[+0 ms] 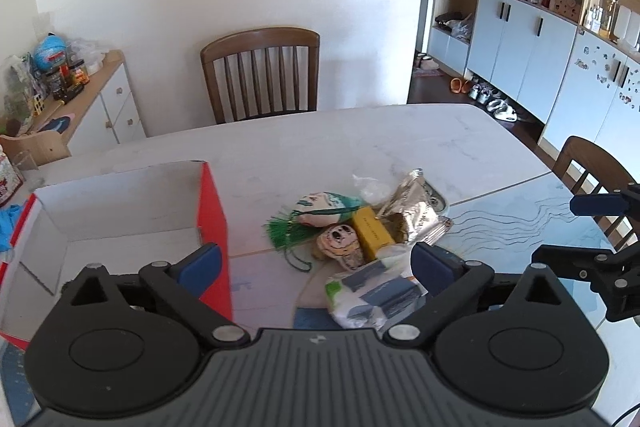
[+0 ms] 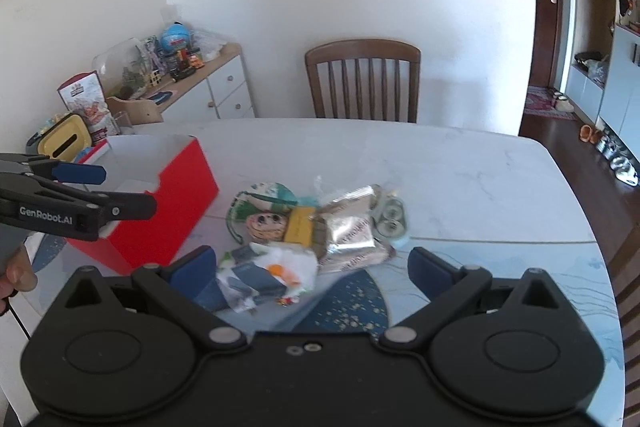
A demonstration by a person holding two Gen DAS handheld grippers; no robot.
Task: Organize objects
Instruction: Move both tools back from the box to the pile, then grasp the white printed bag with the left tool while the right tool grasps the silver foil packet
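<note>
A red cardboard box (image 1: 212,211) with a white inside stands open on the marble table, left of a pile. The pile holds a yellow box (image 1: 372,231), crumpled silver foil packets (image 1: 416,207), a small plush with a face (image 1: 338,241), a pouch with a green tassel (image 1: 288,231) and a clear plastic bag (image 1: 372,291) of small items. My left gripper (image 1: 316,263) is open just before the pile, its right pad near the bag, nothing held. My right gripper (image 2: 312,267) is open above the bag (image 2: 272,275), holding nothing. The left gripper (image 2: 108,189) hovers over the red box (image 2: 168,203).
A wooden chair (image 1: 260,75) stands at the table's far side and another (image 1: 588,167) at the right. A sideboard (image 1: 100,99) crowded with small things lines the left wall. A pack of batteries (image 2: 390,215) lies at the pile's right. The table edge (image 2: 600,227) curves at right.
</note>
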